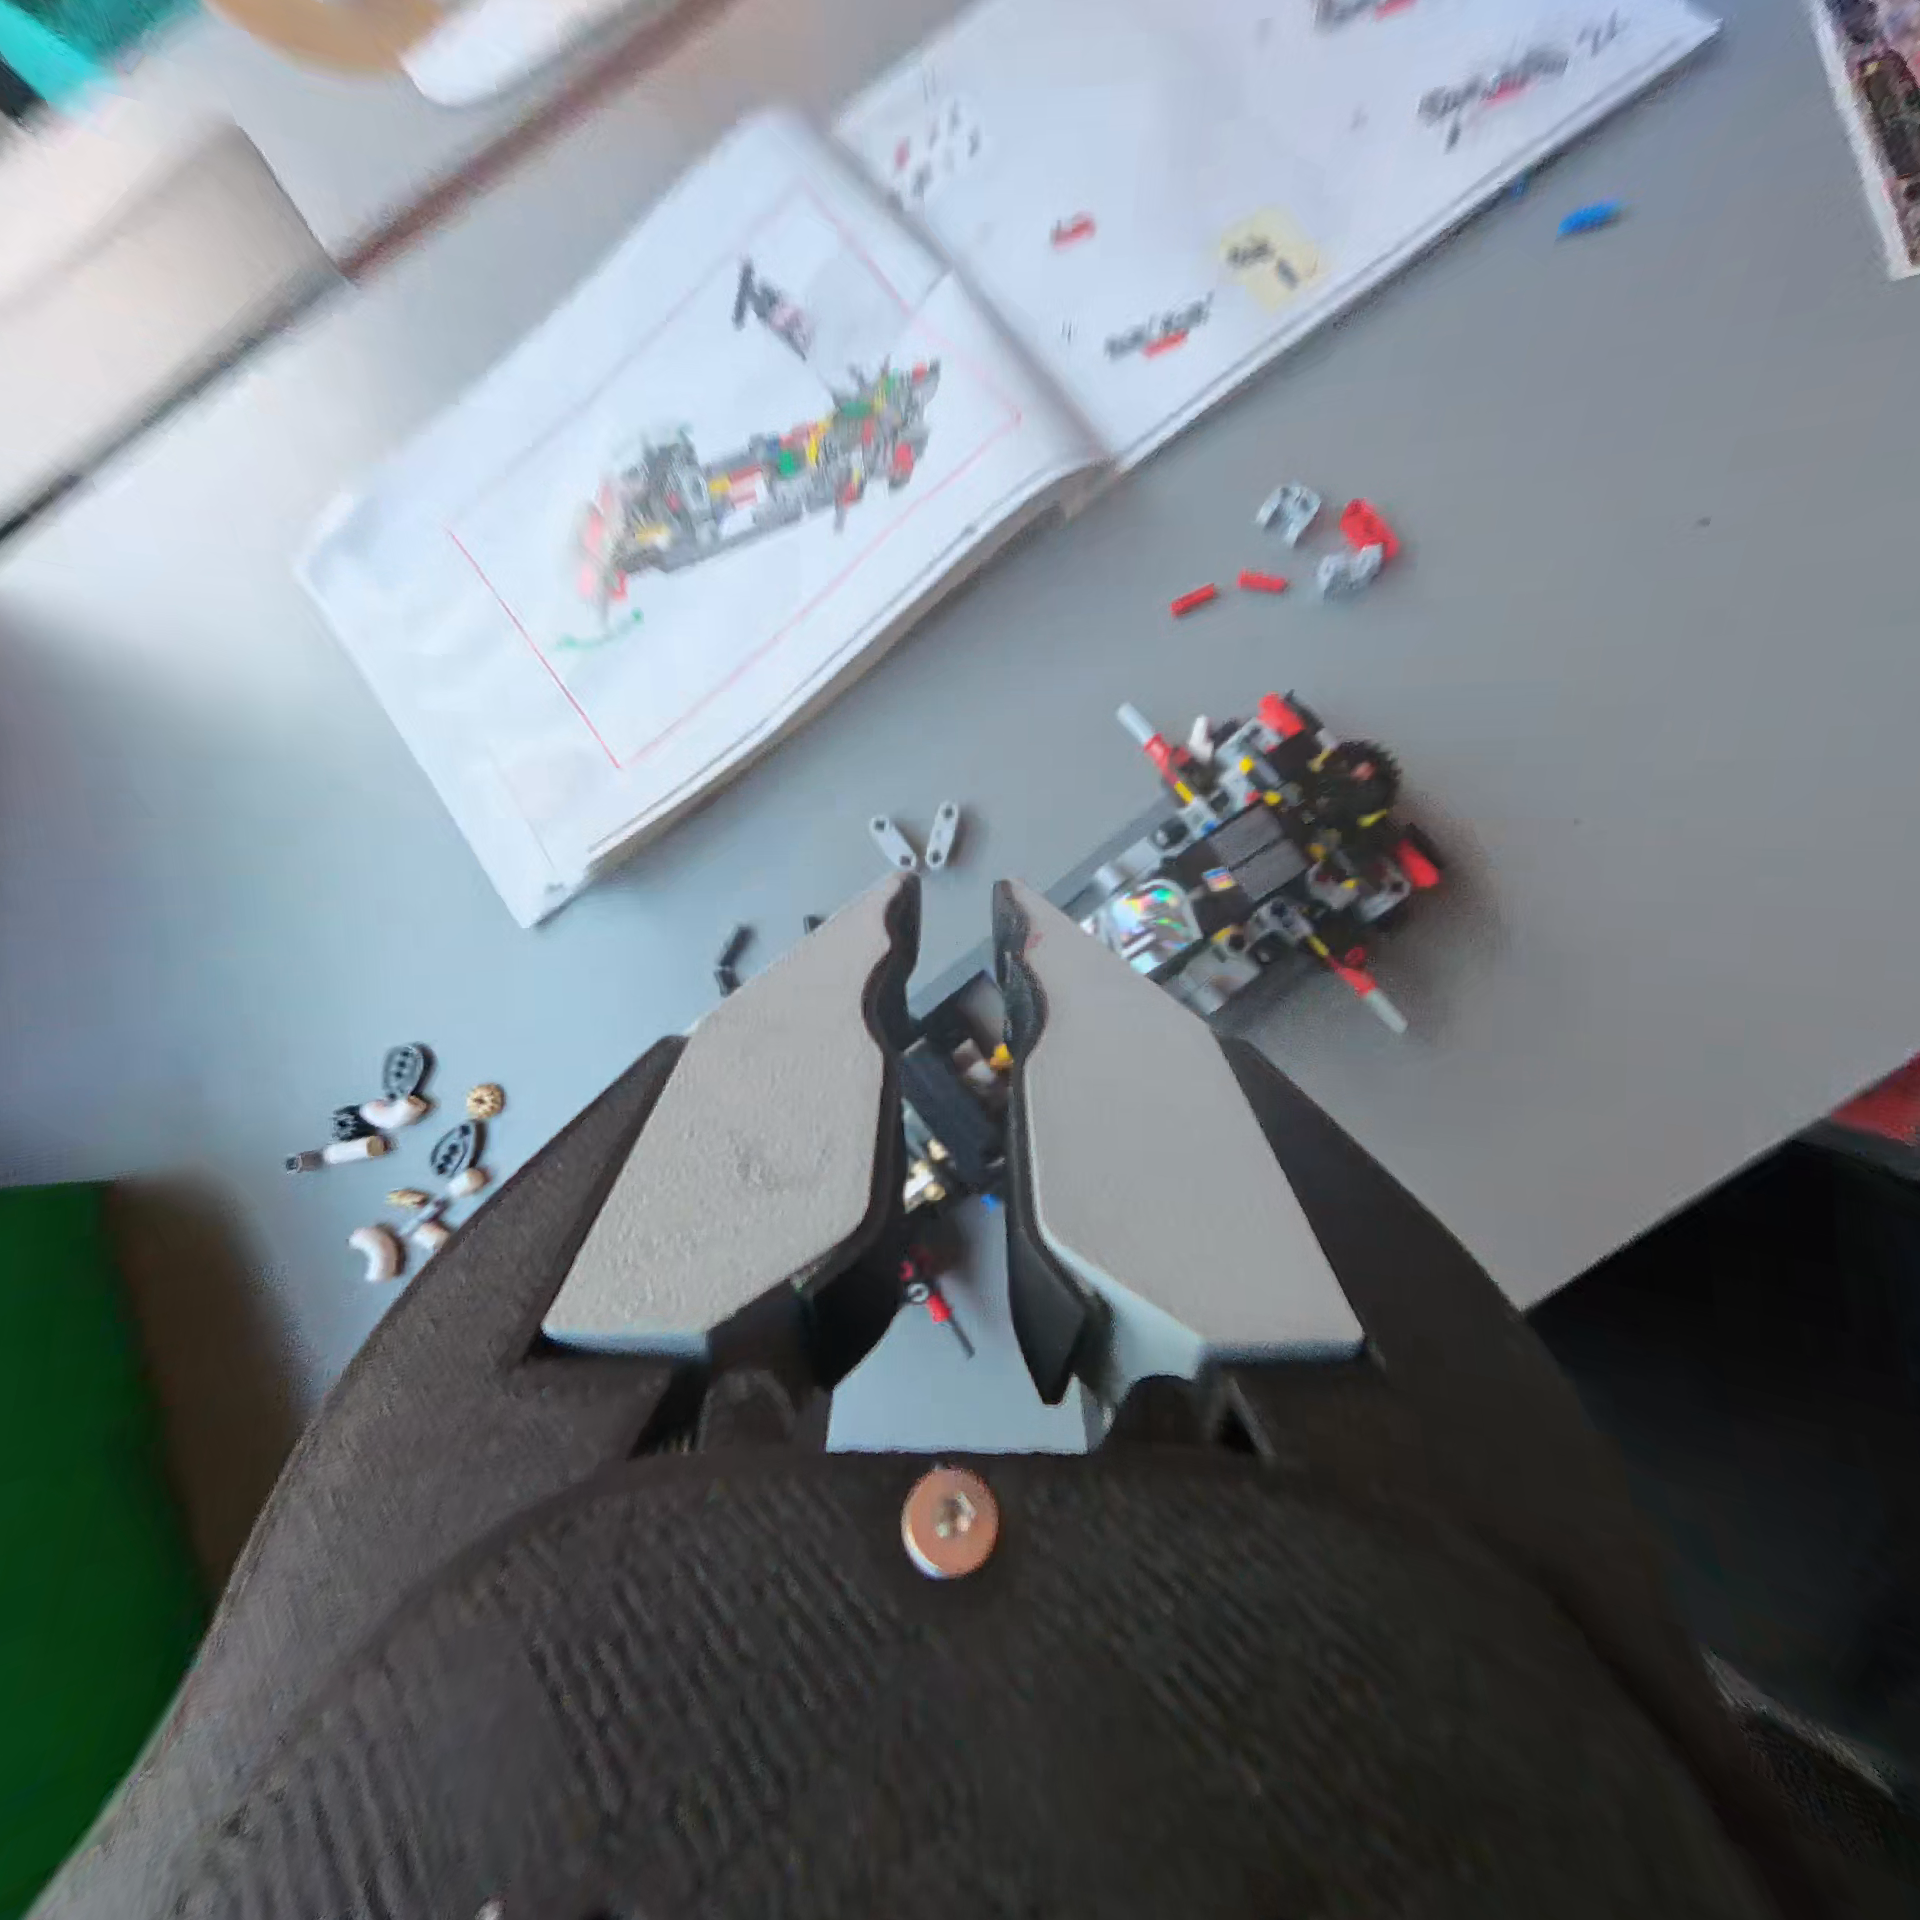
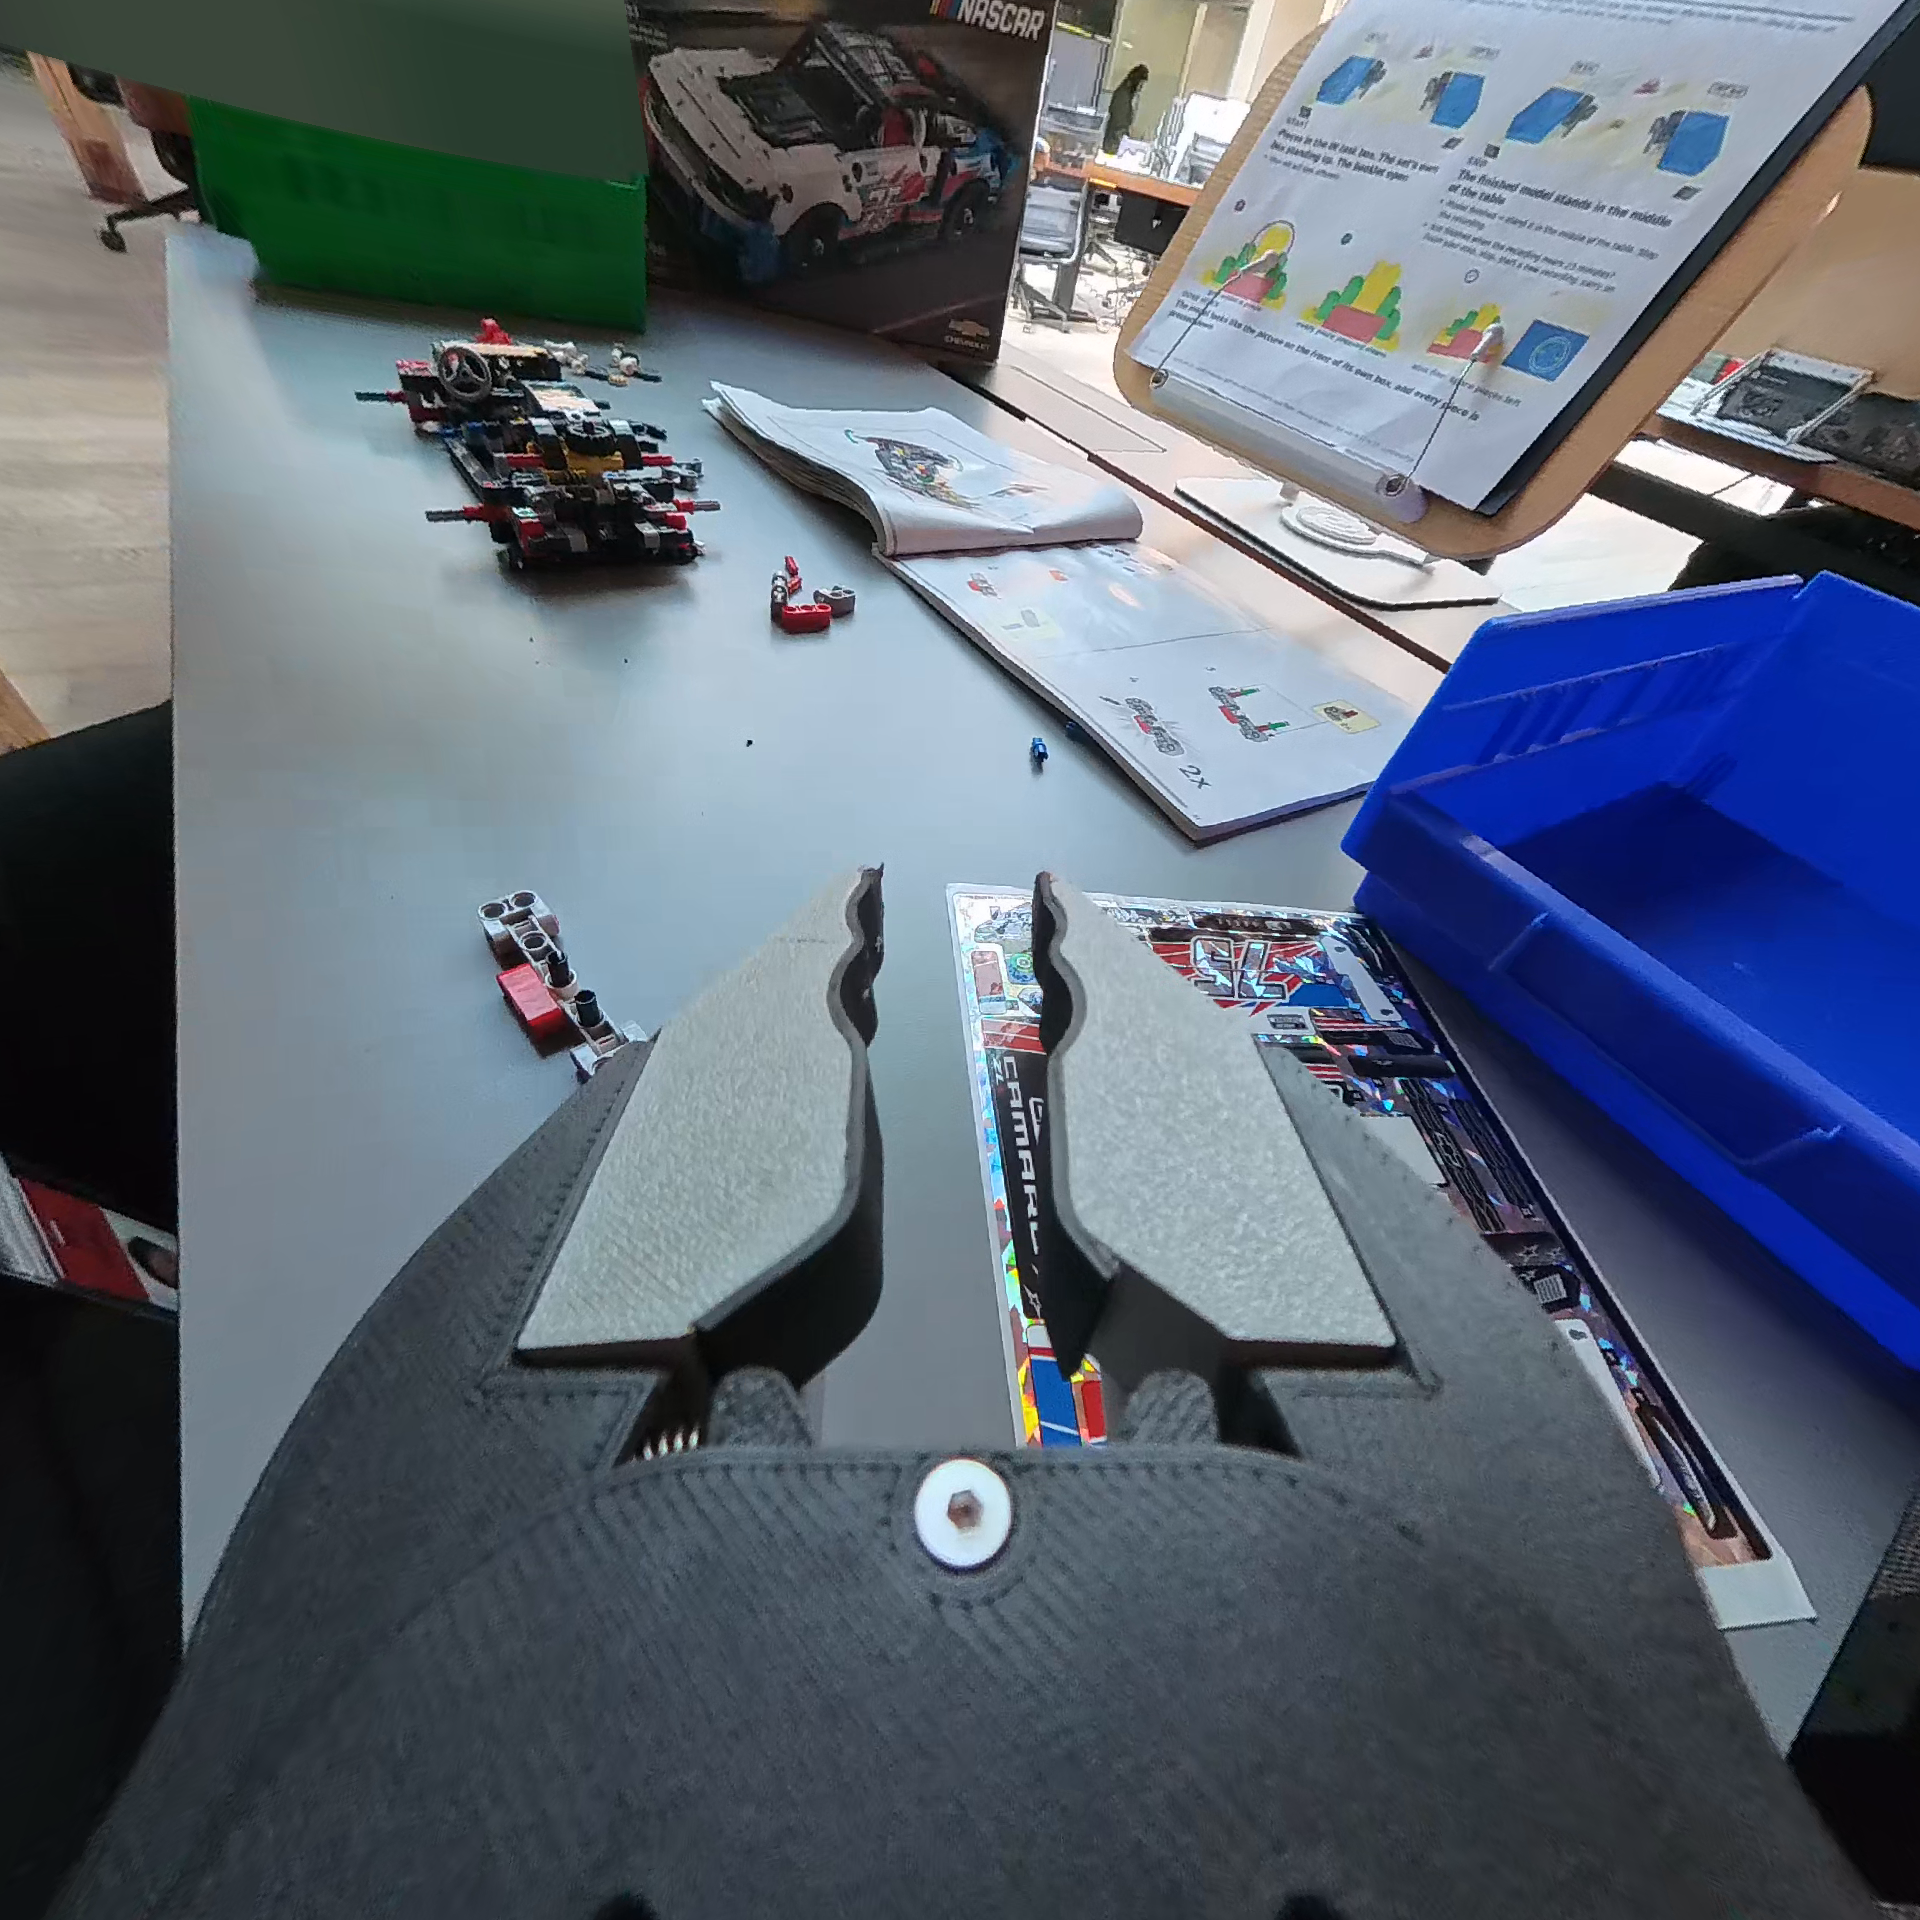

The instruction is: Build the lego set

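Observation:
In the left wrist view my left gripper [image 1: 956,894] hovers over the near end of a partly built black, grey and red brick car chassis [image 1: 1268,852]. Its jaws stand a little apart. Grey table shows between the tips and the chassis lies below the gap. Two small grey links [image 1: 920,836] lie just past the tips. In the right wrist view the chassis [image 2: 551,468] rests flat on the grey table [image 2: 520,727]. My right gripper [image 2: 961,883] is open and empty, low over the table at the left edge of a shiny sticker sheet [image 2: 1351,997]. A small grey and red assembly [image 2: 540,977] lies to its left.
An open instruction booklet [image 2: 1039,582] lies mid-table, with red and grey pieces [image 2: 805,603] and a blue pin [image 2: 1037,750] near it. A blue bin [image 2: 1683,883] stands at the right. A green box [image 2: 436,239], a car-picture box [image 2: 842,166] and a sheet stand [image 2: 1455,260] line the back. Loose small parts [image 1: 405,1153] lie left of the left gripper. The grippers' ends are close to 45 cm from one another.

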### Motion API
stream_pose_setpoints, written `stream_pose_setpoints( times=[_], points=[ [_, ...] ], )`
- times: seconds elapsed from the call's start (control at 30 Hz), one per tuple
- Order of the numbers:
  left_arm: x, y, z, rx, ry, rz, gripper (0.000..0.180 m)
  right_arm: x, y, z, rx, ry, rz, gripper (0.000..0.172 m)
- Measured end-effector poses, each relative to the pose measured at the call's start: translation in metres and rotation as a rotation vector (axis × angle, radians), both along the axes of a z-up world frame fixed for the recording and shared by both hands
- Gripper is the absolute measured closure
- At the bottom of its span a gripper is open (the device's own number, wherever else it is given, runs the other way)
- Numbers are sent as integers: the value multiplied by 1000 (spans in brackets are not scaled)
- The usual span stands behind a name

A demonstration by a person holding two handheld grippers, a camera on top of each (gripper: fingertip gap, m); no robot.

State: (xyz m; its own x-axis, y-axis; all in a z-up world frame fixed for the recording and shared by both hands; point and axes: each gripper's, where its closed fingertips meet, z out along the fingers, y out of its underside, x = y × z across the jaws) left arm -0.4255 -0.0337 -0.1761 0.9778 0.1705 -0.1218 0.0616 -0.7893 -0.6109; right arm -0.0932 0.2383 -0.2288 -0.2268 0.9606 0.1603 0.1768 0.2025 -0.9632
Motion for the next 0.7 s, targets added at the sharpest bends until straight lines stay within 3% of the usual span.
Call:
stream_pose_setpoints(
  times=[0.13,0.33,0.7],
  points=[
    [-35,4,-34,-162,-142,-26,168,-1,1,-1,-10,-6,1,146],
    [-58,-7,-98,-446,-152,-53,169,-1,1,-1,-32,-15,8,146],
    [-70,-9,-130,-551,-158,-40,177,1,1,2,-53,6,23,147]
  ],
)
